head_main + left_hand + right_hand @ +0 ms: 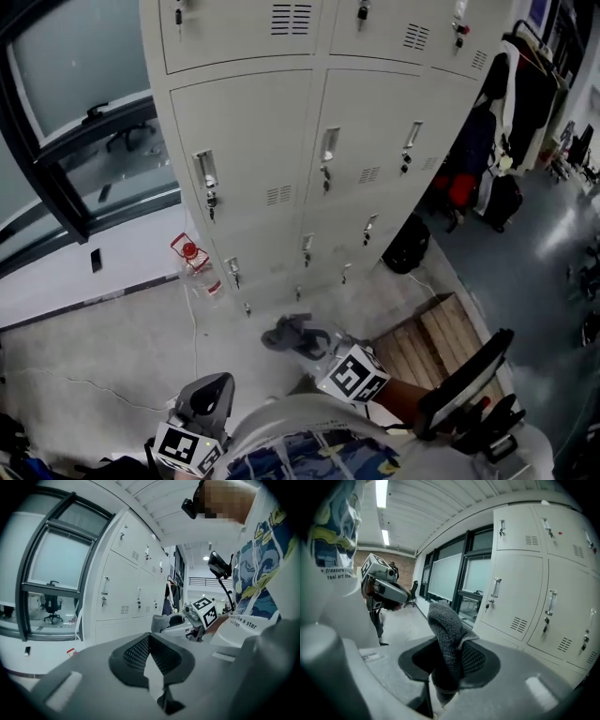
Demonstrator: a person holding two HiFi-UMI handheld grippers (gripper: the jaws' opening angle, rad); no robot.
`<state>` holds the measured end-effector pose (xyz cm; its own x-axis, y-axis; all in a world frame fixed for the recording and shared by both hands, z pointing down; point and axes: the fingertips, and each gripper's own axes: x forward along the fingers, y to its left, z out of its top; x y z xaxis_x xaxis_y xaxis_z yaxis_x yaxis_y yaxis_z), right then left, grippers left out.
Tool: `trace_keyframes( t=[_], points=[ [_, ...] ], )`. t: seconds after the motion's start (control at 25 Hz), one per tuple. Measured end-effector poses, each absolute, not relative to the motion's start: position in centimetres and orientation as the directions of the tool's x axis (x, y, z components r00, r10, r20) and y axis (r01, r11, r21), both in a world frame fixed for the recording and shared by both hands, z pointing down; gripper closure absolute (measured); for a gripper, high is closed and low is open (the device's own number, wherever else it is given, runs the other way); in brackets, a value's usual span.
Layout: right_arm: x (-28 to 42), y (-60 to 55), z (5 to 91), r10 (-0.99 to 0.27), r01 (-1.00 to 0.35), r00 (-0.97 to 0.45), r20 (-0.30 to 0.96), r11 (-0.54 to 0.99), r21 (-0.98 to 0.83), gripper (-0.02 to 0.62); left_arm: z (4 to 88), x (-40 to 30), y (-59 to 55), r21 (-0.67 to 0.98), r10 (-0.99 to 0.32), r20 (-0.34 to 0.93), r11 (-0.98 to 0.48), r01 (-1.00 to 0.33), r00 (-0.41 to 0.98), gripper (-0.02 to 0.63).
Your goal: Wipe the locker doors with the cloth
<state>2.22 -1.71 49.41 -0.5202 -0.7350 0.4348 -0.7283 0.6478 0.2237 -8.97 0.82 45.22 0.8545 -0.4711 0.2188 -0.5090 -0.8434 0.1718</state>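
two grippers are held low, close to the body. the left gripper (149,641) is seen with its jaws pressed together and nothing between them. the right gripper (451,663) is set further forward and is clamped on one grey cloth (446,634), held above the floor (112,356) and apart from the locker (281,141). open floor is left before the locker's base. three columns of doors are counted. one bottle (199,269) stands at its left corner.
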Motion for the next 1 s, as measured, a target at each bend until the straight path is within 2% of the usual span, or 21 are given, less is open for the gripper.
trace_keyframes(
  t=[0.36, 0.6, 1.0],
  points=[
    [1.7, 0.7, 49.2, -0.745, -0.722, -0.517, 0.422, 0.644, 0.253, 0.482, 46.8, -8.8, 2.5, 0.188, -0.435, 0.24, -0.856, -0.481, 0.868, 0.604],
    [2.1, 2.7, 49.9, -0.737, -0.732, -0.481, 0.474, 0.635, 0.246, 0.482, 47.6, -7.4, 3.8, 0.218, -0.369, 0.257, -0.878, -0.425, 0.893, 0.604],
    [4.5, 7.9, 50.3, -0.735, -0.727, -0.463, 0.496, 0.635, 0.262, 0.482, 49.0, -2.3, 8.5, 0.195, -0.273, 0.274, -0.923, -0.332, 0.922, 0.604]
  ],
)
